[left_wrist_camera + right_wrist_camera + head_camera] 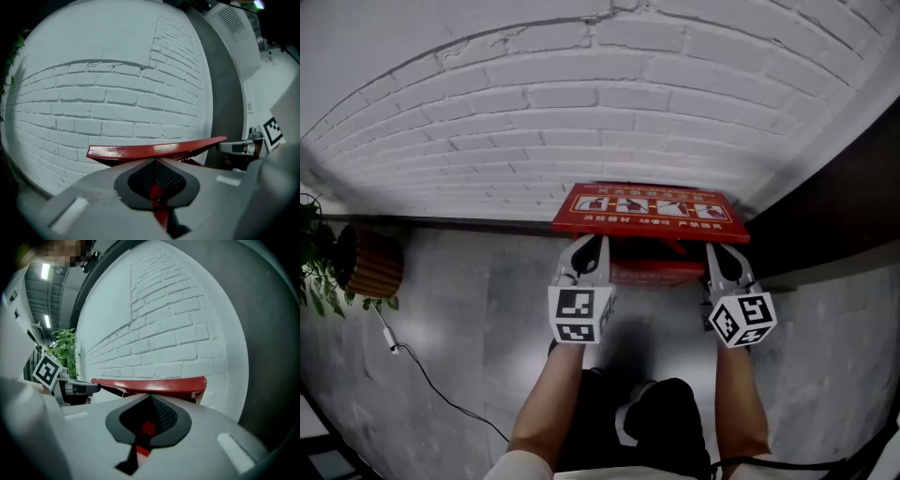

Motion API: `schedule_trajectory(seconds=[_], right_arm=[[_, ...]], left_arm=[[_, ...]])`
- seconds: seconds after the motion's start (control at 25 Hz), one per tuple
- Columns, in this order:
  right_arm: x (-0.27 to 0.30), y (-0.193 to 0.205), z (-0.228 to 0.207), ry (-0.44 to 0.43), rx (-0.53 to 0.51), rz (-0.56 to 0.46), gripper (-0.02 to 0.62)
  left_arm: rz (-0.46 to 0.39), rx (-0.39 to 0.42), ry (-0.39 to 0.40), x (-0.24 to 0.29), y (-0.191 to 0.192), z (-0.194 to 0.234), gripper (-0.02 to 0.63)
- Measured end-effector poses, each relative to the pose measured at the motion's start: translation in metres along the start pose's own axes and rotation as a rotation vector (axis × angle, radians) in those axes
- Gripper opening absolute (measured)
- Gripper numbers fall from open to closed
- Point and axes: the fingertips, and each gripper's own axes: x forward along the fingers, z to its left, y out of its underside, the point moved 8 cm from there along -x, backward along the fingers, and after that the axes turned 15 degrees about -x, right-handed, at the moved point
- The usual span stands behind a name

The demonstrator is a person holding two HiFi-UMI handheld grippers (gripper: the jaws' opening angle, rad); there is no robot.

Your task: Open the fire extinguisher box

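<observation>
A red fire extinguisher box (652,272) stands on the grey floor against a white brick wall. Its lid (649,212), printed with instruction pictures, is tilted up off the box, with a dark gap under its front edge. My left gripper (592,242) is shut, its tips right at the lid's front edge near the left corner. The right gripper (721,251) is also shut, at the same edge near the right corner. In the left gripper view the lid (154,151) runs just above the left gripper (154,160). The right gripper view shows the lid (154,384) over the right gripper (150,395).
The brick wall (581,112) rises directly behind the box. A dark wall panel (834,206) stands at the right. A potted plant in a wooden planter (367,264) sits at the left, and a white cable (422,375) trails across the floor. The person's legs are below the grippers.
</observation>
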Motion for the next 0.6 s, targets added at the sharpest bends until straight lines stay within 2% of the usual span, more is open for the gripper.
schedule_trajectory(seconds=[0.28, 0.6], right_arm=[[0.030, -0.036, -0.027, -0.016, -0.022, -0.083, 0.003], [0.045, -0.049, -0.061, 0.000, 0.002, -0.140, 0.003]], left_arm=[[-0.065, 0.043, -0.013, 0.038, -0.047, 0.012, 0.006], [-0.067, 0.104, -0.009, 0.087, -0.075, 0.024, 0.006]])
